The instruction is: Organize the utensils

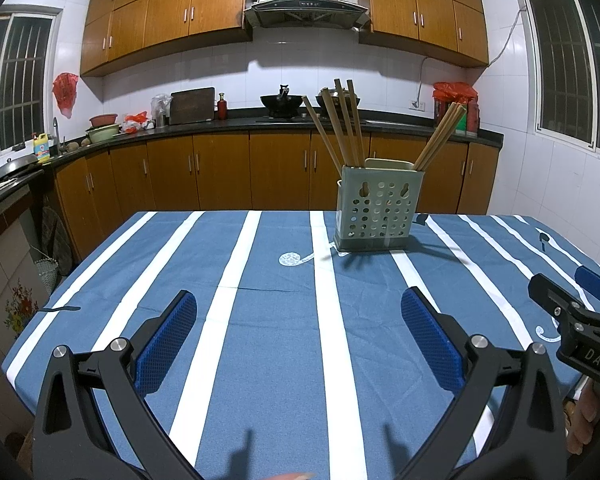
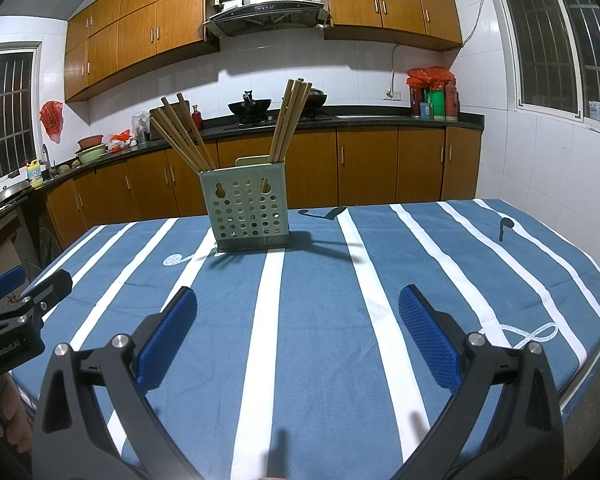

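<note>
Left wrist view: my left gripper (image 1: 299, 300) spread wide, nothing between the blue pads (image 1: 168, 344), hovering over the near part of the striped table (image 1: 260, 320). Green perforated holder (image 1: 376, 210) stands upright toward the far edge, right of centre, chopsticks (image 1: 340, 124) fanned in two bunches. My right gripper (image 1: 572, 300) pokes in at the right edge.

Right wrist view: right gripper (image 2: 298, 300) spread too, empty. Holder (image 2: 248, 208) near the far edge, left of centre, chopsticks (image 2: 288, 120) inside. Left gripper (image 2: 24, 292) at the left edge.

one utensil holder (image 1: 376, 208), two chopstick bundles (image 1: 342, 124), two grippers (image 1: 300, 336)
</note>
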A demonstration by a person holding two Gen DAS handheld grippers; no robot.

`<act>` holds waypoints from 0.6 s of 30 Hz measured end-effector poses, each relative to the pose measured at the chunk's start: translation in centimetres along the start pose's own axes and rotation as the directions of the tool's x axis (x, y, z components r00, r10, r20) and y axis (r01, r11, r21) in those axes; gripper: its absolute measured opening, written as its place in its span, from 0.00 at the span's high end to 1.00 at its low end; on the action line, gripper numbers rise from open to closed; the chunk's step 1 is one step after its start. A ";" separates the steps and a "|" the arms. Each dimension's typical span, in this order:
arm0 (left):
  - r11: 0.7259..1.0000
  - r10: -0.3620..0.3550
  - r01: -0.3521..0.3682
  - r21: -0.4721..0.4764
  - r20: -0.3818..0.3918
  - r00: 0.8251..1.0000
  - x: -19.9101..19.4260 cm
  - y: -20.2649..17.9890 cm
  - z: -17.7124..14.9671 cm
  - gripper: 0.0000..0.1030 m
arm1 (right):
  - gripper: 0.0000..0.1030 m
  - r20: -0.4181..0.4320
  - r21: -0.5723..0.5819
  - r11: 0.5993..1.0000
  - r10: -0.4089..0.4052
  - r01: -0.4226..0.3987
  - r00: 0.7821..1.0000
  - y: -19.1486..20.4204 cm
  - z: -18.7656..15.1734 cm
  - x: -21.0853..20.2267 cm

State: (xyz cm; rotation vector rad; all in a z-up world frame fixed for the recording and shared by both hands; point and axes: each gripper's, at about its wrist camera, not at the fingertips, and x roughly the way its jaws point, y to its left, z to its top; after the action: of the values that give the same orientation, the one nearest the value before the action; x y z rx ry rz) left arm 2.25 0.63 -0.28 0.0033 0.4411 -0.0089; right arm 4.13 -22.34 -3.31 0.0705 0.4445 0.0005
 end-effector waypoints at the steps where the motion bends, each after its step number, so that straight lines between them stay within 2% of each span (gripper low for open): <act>1: 1.000 0.000 0.000 0.000 0.000 1.000 0.0 -0.1 0.0 0.02 | 0.04 0.000 0.000 1.000 0.000 0.000 1.000 0.0 0.0 0.0; 18: 1.000 0.000 0.000 0.001 0.000 1.000 0.1 0.0 0.0 0.02 | 0.04 -0.001 0.002 1.000 -0.001 0.001 1.000 0.0 0.0 0.0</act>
State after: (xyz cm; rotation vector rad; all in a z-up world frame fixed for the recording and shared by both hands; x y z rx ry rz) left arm 2.33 0.61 -0.36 0.0044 0.4416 -0.0088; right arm 4.10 -22.33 -3.27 0.0720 0.4457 -0.0005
